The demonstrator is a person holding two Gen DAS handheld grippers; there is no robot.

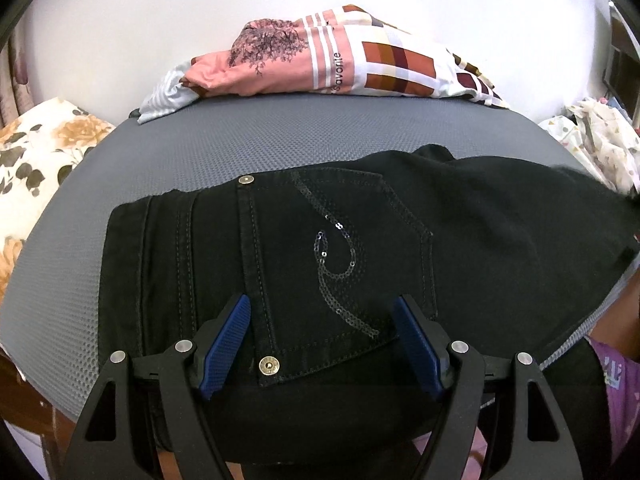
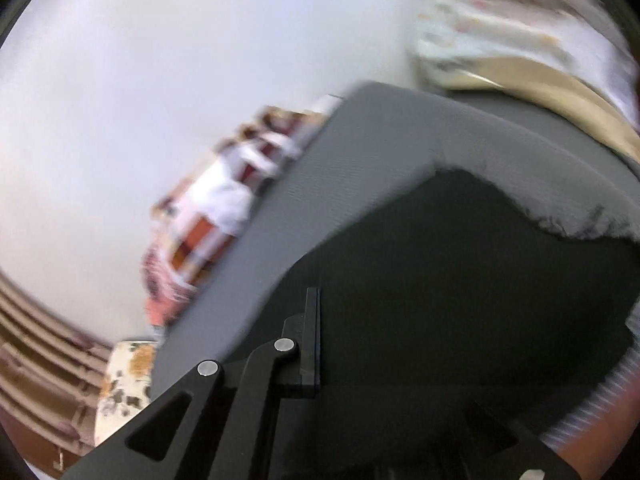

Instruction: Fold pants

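Black pants [image 1: 328, 240] lie on the grey mat [image 1: 240, 140], waistband at the left, a back pocket with a sequin swirl [image 1: 340, 256] facing up. My left gripper [image 1: 322, 320] is open, its blue pads [image 1: 228, 340] spread on either side of the pocket's near edge, just above the cloth. In the blurred right wrist view my right gripper [image 2: 316, 336] is shut on black pants fabric [image 2: 460, 280], which drapes over its right finger and hangs above the mat [image 2: 360, 168]. The leg end runs off to the right in the left wrist view.
A pink and patchwork pillow [image 1: 320, 60] lies along the mat's far edge by the white wall. A floral cushion [image 1: 36, 160] is at the left. Patterned white cloth [image 1: 596, 136] sits at the right. A person's purple clothing [image 1: 616, 380] is near right.
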